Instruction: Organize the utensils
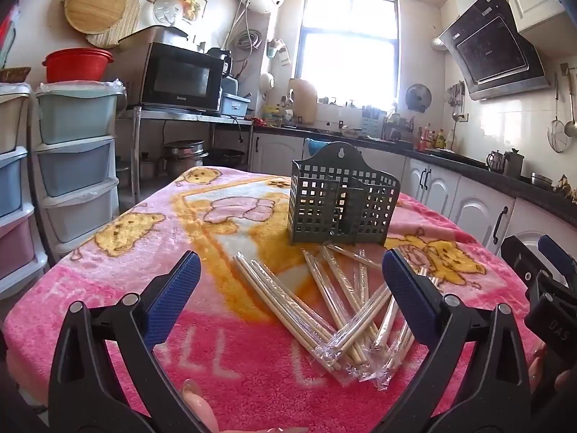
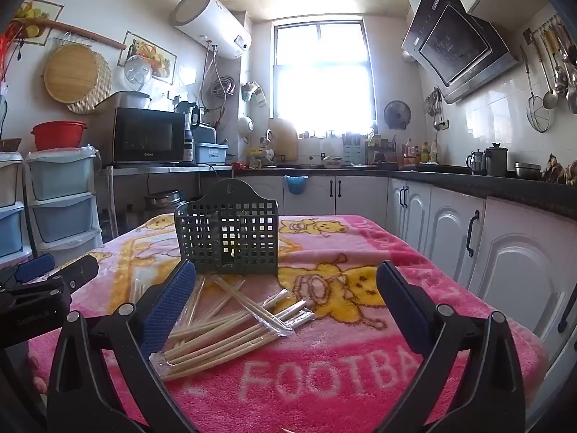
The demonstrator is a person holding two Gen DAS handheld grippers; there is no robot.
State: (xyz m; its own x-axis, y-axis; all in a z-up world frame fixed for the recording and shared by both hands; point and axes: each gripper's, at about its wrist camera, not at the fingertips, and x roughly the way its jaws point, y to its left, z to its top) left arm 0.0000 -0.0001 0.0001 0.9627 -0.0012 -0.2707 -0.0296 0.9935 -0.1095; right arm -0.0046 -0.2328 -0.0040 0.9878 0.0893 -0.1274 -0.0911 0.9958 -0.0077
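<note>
Both tongs stand wide apart with nothing between their blue pads. Left tongs (image 1: 290,288) hover low over the pink blanket (image 1: 119,274) that covers the bench, short of the green holder (image 1: 340,198). Right tongs (image 2: 285,297) hang beside them, likewise short of the holder and to its right. A loose heap of wrapped chopsticks (image 1: 324,303) lies on the blanket just in front of the holder, several pairs crossing one another, some ends close to its base. The holder stands upright near the middle of the bench, its compartments looking empty. Beyond it, along the wall, runs a kitchen counter (image 2: 468,176) under a bright window (image 2: 321,75).
</note>
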